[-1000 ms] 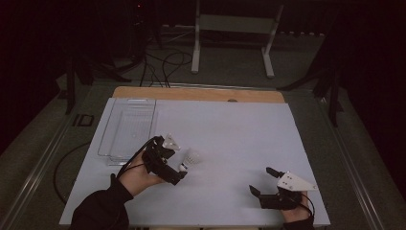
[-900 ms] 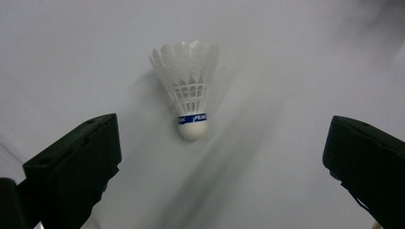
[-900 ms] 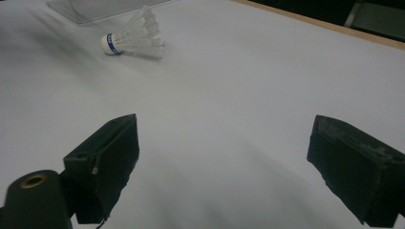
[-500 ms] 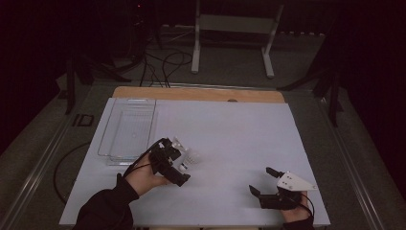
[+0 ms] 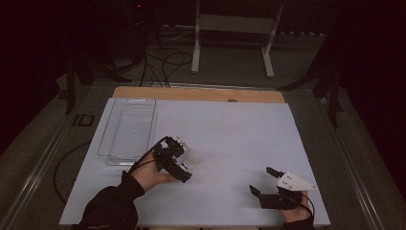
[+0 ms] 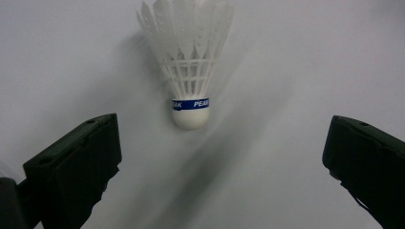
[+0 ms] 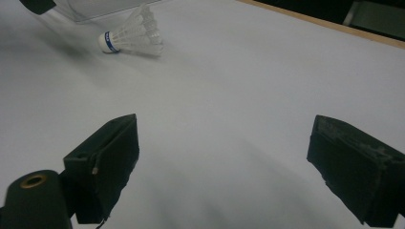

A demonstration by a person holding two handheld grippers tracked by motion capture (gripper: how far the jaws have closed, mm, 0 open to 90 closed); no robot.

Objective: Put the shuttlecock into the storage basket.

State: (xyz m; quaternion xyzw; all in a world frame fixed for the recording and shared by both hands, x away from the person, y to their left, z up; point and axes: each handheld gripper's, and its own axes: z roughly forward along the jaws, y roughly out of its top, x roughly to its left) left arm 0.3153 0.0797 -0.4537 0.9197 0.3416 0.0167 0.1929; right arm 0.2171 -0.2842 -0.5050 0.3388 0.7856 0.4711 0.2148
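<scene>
A white feather shuttlecock [image 5: 191,157] with a blue band on its cork lies on its side on the white table top [image 5: 230,139]. My left gripper [image 5: 184,159] hovers right by it, open. In the left gripper view the shuttlecock [image 6: 191,71] lies just beyond the open left gripper [image 6: 222,143], cork end toward me and untouched by either jaw. My right gripper [image 5: 261,180] rests open near the table's front right edge, with nothing in it. In the right gripper view the shuttlecock [image 7: 131,36] lies far off at the upper left, beyond the open right gripper [image 7: 224,133].
A clear plastic tray [image 5: 107,129] stands at the back left of the table, with nothing visible in it; its corner [image 7: 95,7] sits behind the shuttlecock. A wooden strip [image 5: 201,94] runs along the table's far edge. Cables and a metal stand lie on the dark floor beyond.
My left gripper has turned and shifted slightly right, closer over the shuttlecock. The shuttlecock and the right gripper have not moved.
</scene>
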